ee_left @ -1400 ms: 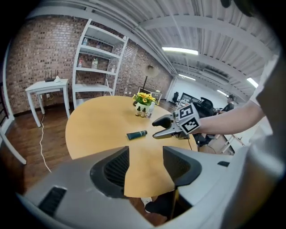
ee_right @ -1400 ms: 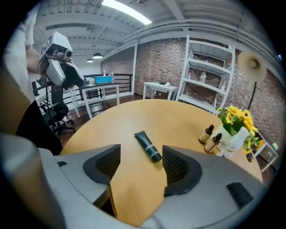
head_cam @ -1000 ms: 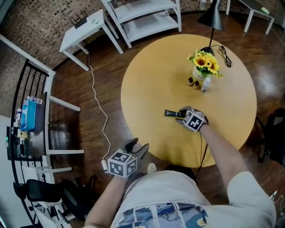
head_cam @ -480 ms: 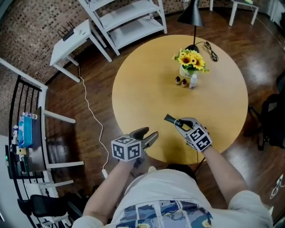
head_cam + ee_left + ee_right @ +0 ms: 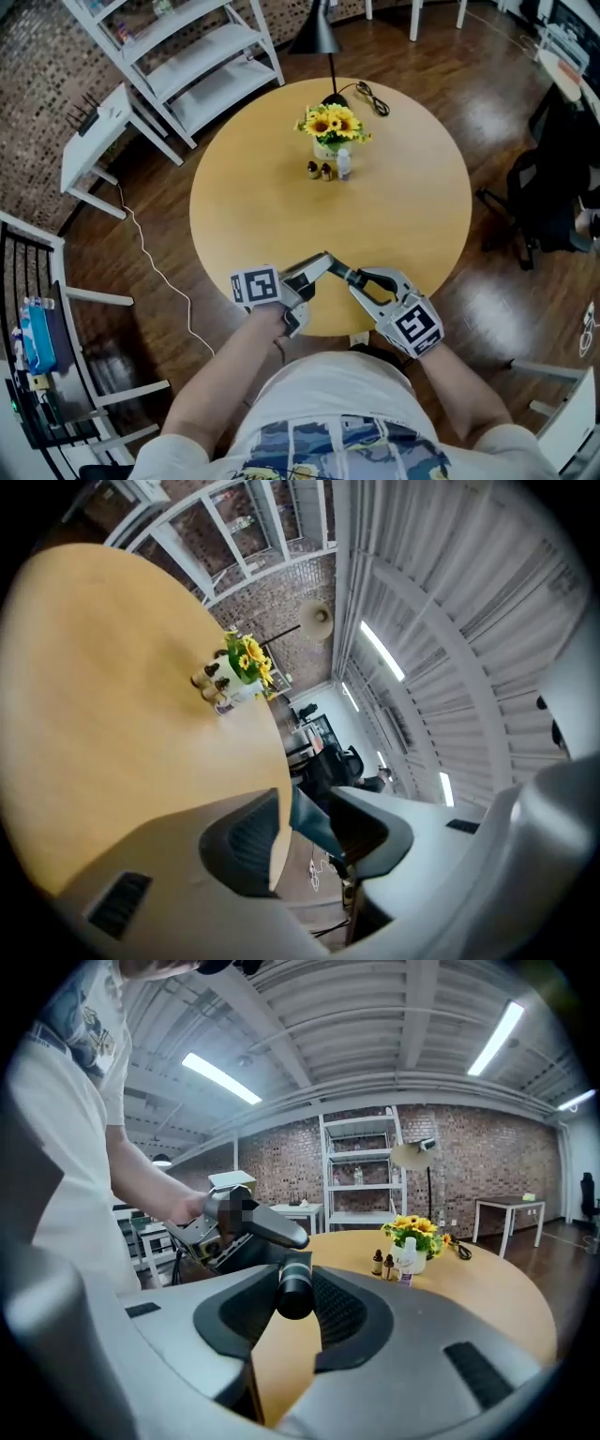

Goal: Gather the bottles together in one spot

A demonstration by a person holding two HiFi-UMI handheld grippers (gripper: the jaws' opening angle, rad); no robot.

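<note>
Right tongs (image 5: 287, 1324): clamped on dark bottle (image 5: 294, 1284), over near edge of table (image 5: 234, 216) | Left tongs (image 5: 307, 827): jaws just closing, apart around bottle's far end | Three small bottles (image 5: 326, 171): beside flowers (image 5: 333, 122)

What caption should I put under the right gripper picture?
Right gripper shut on a dark bottle above the round table, sunflowers and small bottles beyond.
</note>
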